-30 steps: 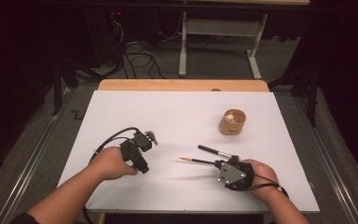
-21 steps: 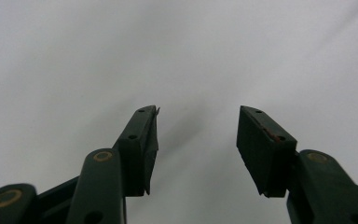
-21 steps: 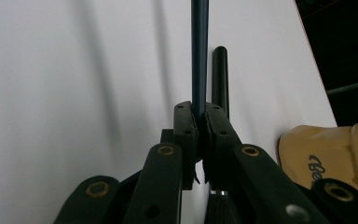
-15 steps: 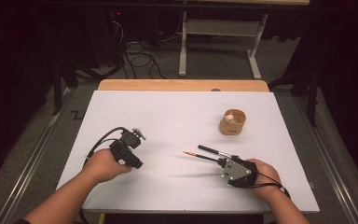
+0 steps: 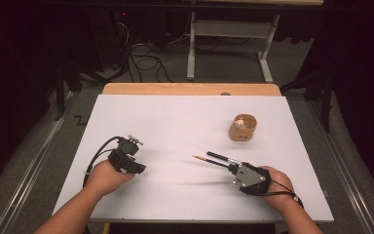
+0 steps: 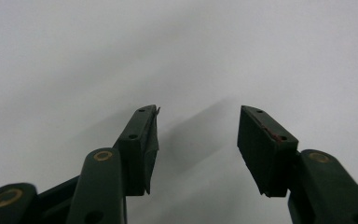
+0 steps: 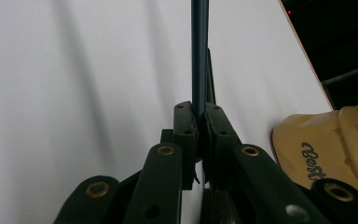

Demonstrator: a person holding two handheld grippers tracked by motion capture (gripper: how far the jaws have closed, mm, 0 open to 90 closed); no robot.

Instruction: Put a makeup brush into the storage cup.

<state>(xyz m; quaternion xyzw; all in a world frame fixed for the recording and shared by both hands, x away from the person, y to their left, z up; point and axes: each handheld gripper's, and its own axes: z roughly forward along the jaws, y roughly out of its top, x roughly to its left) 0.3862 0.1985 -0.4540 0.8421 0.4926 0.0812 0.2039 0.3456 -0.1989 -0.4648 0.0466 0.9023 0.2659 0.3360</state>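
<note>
My right gripper (image 5: 225,163) lies low over the white table top (image 5: 175,117) at the front right, shut on a thin dark brush (image 5: 208,159) whose orange tip points left. In the right gripper view the brush's handle (image 7: 199,46) runs straight out from between the closed pads of that gripper (image 7: 199,114). A person's hand holds my left gripper (image 5: 135,168) at the front left, tipped down toward the table. Its jaws (image 6: 198,126) stand apart, with bare white surface between them. A small tan cup (image 5: 243,129) with something pale inside stands behind the right gripper.
The tan cup (image 7: 326,154) sits close on the right in the right gripper view, with printed lettering on its side. A wooden board edge (image 5: 190,89) borders the table's far side. Beyond it are a grey floor, cables and a metal stand (image 5: 229,44).
The left hand has carried its gripper to the left and lower, closer to the table. The right gripper with the brush has kept about its place.
</note>
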